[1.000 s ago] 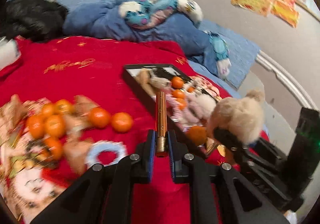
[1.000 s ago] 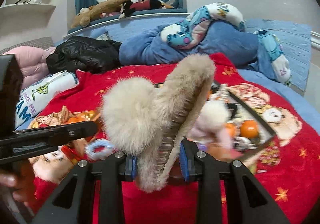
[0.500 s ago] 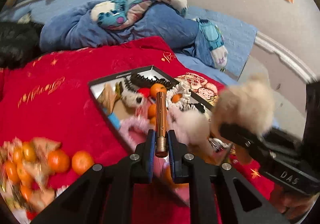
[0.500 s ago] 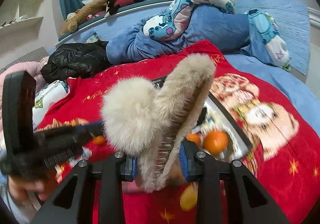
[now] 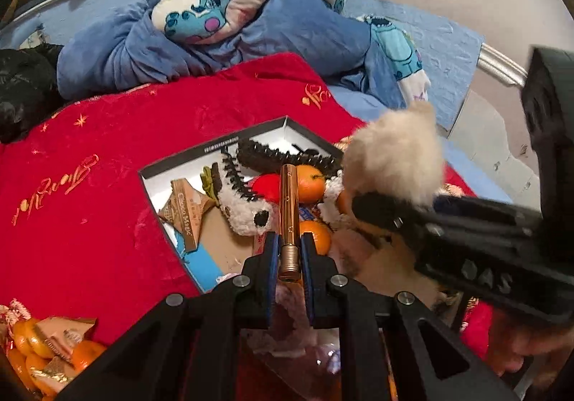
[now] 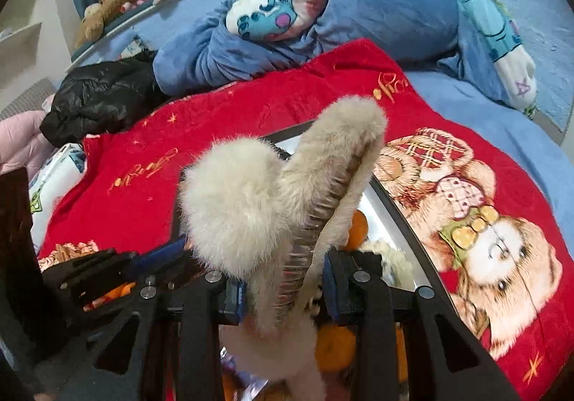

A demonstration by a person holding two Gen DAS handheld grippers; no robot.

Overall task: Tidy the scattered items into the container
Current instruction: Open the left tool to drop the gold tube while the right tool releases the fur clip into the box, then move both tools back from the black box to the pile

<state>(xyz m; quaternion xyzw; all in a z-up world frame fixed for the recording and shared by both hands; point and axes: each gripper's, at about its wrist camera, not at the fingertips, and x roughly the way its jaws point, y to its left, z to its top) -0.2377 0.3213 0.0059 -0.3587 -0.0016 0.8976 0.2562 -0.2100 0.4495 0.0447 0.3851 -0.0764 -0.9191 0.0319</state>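
Observation:
My left gripper [image 5: 288, 250] is shut on a gold tube [image 5: 288, 214] and holds it over the black-rimmed box [image 5: 222, 146] on the red blanket. The box holds oranges [image 5: 310, 178], black hair claws [image 5: 287, 157], a white fluffy item and paper packets. My right gripper [image 6: 283, 293] is shut on a beige furry hair clip [image 6: 280, 193], held over the same box, whose rim [image 6: 394, 200] shows at the right. In the left wrist view the right gripper with the furry clip [image 5: 394, 153] is over the box's right side.
More oranges and wrapped sweets [image 5: 46, 347] lie on the red blanket [image 5: 89, 203] at the lower left. Blue bedding with a plush toy [image 5: 233, 3] lies behind. A black jacket [image 6: 100, 99] sits at the far left.
Both grippers have moved forward and to the right, from beside the scattered oranges to over the box. Each still holds its item.

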